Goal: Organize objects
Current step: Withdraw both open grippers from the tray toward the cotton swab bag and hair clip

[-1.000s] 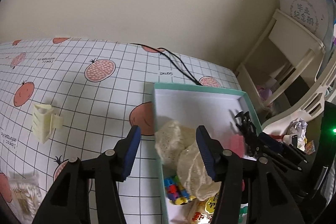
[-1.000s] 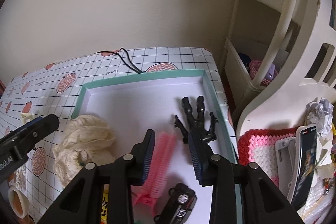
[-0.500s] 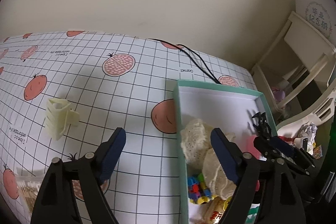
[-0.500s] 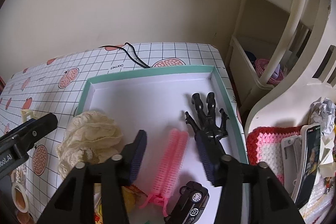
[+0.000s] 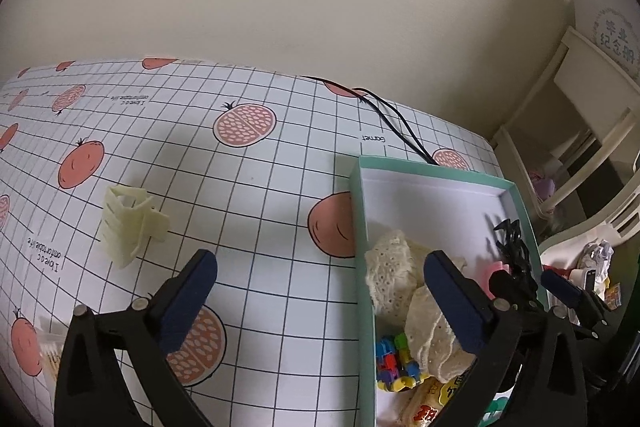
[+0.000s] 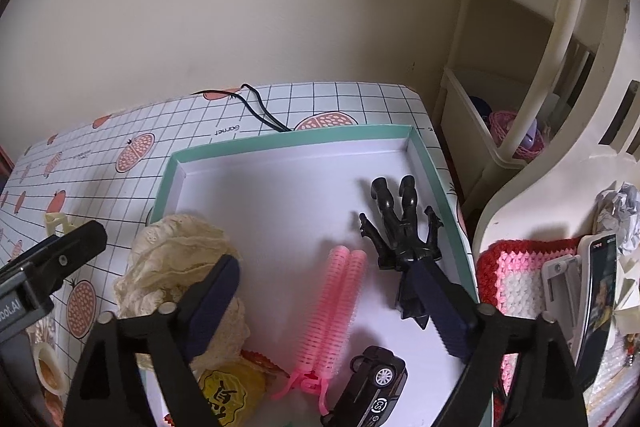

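Observation:
A mint-rimmed white box (image 6: 288, 141) (image 5: 436, 169) sits at the table's right end. Inside lie cream lace fabric (image 6: 176, 251) (image 5: 394, 267), a pink hair roller clip (image 6: 340, 307), a black action figure (image 6: 404, 227), a black toy car (image 6: 374, 381), a yellow snack packet (image 6: 230, 393) and colourful linked blocks (image 5: 396, 357). On the tablecloth to the left lies a cream hair claw clip (image 5: 128, 225). My left gripper (image 5: 320, 279) is open above the box's left edge, holding nothing. My right gripper (image 6: 324, 283) is open above the pink roller.
A black cable (image 5: 396, 123) runs from the wall to the box. A tape roll (image 6: 48, 371) and a cotton swab pack (image 5: 48, 347) lie near the front left. A cream shelf unit (image 6: 520, 99), a crocheted mat (image 6: 520, 275) and a phone (image 6: 600, 307) crowd the right.
Both grippers opened wider and pulled back. The left view swung left, bringing the cream claw clip closer to centre. The pink roller lies free in the box.

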`<action>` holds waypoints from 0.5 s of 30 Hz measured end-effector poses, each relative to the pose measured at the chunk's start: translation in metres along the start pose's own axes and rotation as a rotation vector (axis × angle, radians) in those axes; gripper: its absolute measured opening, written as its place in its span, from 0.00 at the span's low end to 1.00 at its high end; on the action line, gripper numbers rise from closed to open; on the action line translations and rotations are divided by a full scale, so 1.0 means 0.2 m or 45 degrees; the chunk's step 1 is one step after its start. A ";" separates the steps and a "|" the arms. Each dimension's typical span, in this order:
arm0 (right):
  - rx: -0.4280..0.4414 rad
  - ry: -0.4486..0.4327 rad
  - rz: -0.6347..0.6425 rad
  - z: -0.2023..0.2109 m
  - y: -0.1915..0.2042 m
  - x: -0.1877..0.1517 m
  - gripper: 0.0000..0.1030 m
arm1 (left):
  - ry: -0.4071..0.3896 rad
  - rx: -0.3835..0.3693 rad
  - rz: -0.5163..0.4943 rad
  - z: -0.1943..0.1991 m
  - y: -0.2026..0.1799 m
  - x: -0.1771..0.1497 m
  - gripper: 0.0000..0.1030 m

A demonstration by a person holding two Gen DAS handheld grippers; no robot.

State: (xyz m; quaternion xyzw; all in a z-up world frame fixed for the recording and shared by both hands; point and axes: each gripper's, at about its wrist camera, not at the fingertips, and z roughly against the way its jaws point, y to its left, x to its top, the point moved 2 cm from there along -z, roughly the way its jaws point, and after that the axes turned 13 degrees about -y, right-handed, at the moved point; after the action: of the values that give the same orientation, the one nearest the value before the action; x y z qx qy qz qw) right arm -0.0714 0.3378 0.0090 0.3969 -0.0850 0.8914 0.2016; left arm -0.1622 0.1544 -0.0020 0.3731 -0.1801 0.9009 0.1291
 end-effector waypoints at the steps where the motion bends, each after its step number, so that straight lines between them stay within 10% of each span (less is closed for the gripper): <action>1: 0.001 -0.001 0.001 0.00 0.00 0.00 0.95 | -0.002 0.002 0.003 0.00 0.00 0.00 1.00; 15: -0.004 -0.011 0.004 0.04 0.01 0.00 1.00 | -0.045 0.051 0.010 0.05 0.04 0.02 1.00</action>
State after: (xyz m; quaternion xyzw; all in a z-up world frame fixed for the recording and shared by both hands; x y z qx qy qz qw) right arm -0.0681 0.3333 0.0142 0.4004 -0.0877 0.8898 0.2004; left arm -0.1619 0.1443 0.0062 0.3907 -0.1659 0.8981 0.1148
